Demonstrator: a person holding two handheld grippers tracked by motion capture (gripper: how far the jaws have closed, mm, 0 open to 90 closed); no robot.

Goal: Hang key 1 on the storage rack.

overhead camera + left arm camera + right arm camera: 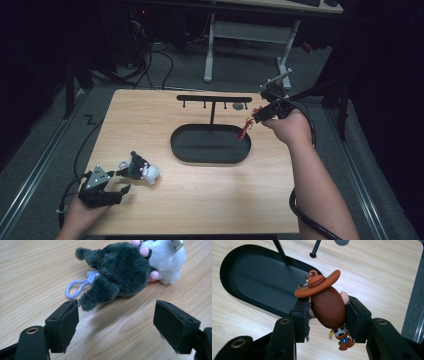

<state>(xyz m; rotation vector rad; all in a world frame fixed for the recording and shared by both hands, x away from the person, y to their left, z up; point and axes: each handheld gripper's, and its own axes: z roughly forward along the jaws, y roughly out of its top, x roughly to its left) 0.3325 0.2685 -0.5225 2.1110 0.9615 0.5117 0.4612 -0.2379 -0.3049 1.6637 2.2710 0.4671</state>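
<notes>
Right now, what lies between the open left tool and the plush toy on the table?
Nothing but bare wood: in the left gripper view, the left tool stands open just short of the plush toy, with table between them.

Dim room; grey floor; white-legged desk behind wooden table.

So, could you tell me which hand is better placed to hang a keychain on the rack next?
The right. Its tongs already clamp the cowboy keychain beside the rack, while the left tongs are open, short of the plush keychain.
</notes>
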